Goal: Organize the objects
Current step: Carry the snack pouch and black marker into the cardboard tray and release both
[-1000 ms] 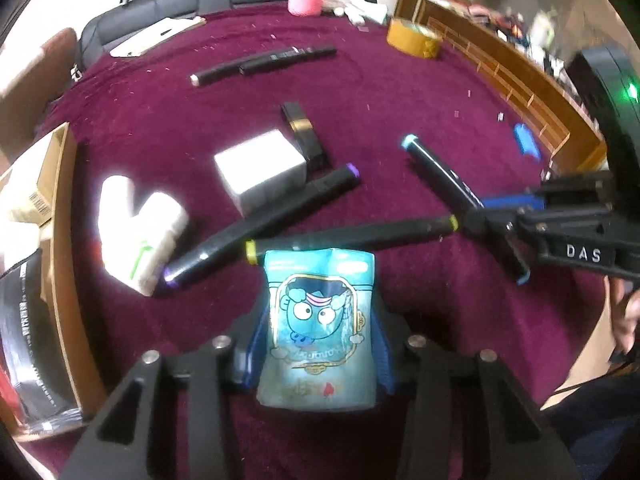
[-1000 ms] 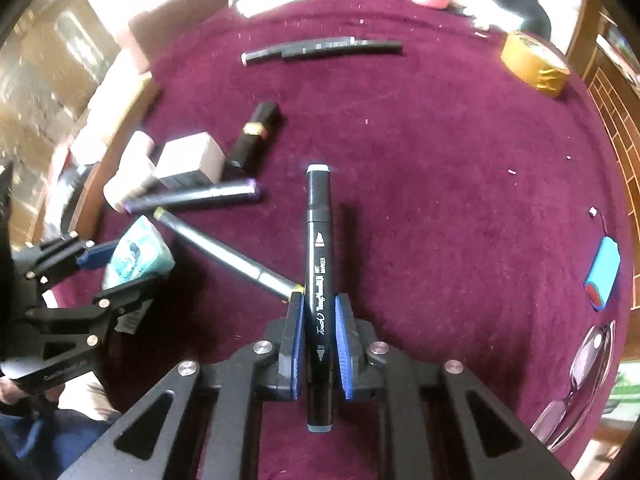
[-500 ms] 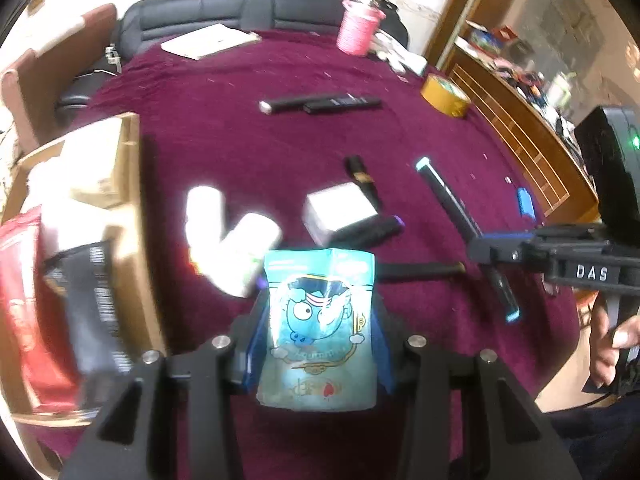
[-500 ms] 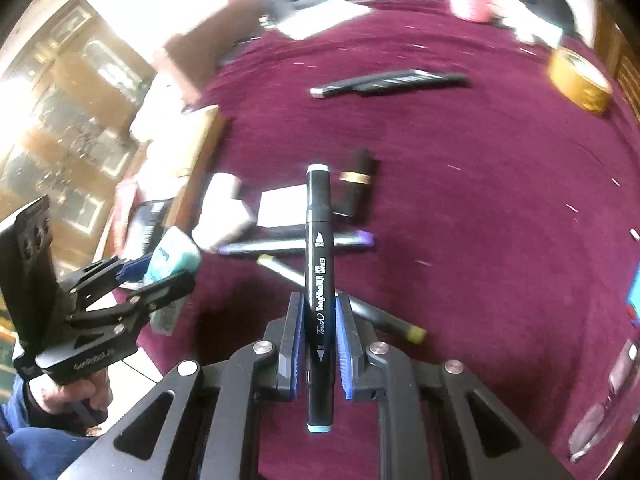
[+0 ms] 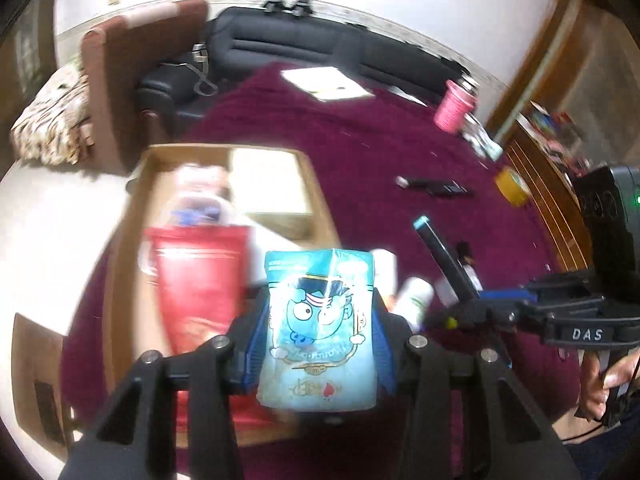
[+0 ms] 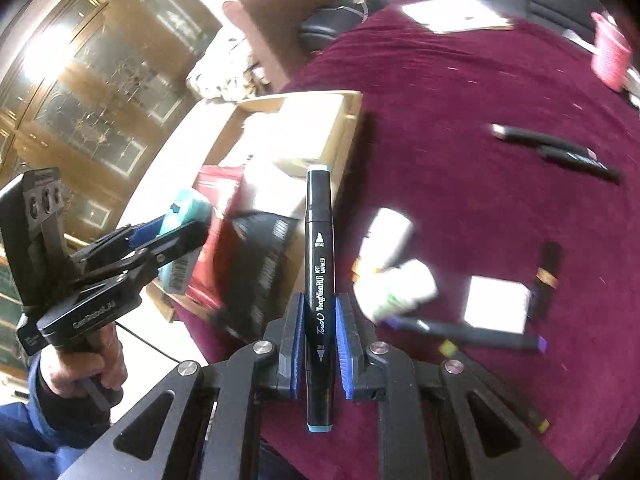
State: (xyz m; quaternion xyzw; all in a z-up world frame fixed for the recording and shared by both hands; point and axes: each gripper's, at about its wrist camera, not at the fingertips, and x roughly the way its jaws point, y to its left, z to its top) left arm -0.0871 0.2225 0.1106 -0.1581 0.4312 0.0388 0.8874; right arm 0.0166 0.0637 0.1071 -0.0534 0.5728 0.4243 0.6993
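My left gripper (image 5: 318,332) is shut on a light-blue cartoon snack pouch (image 5: 318,320), held upright above the near end of a cardboard box (image 5: 316,192). Seen from the right wrist, that left gripper (image 6: 176,232) hangs over the box's (image 6: 340,136) near left corner with the pouch (image 6: 188,208) between its fingers. My right gripper (image 6: 318,320) is shut on a black art marker (image 6: 319,264) with pale teal caps, raised above the maroon table (image 6: 460,200) near the box's right wall. In the left wrist view the right gripper (image 5: 468,308) and its marker (image 5: 444,256) sit at right.
The box holds a red pouch (image 5: 196,272), a black packet (image 6: 264,264) and white items. On the cloth lie white tubes (image 6: 396,280), a white cube (image 6: 496,304), a purple-tipped marker (image 6: 464,332), a lipstick (image 6: 546,276), two dark markers (image 6: 556,152), a pink cup (image 5: 454,106) and tape (image 5: 512,186).
Both grippers rose and swung left from over the scattered markers toward the cardboard box, each still gripping its item. The box now fills the middle of both views.
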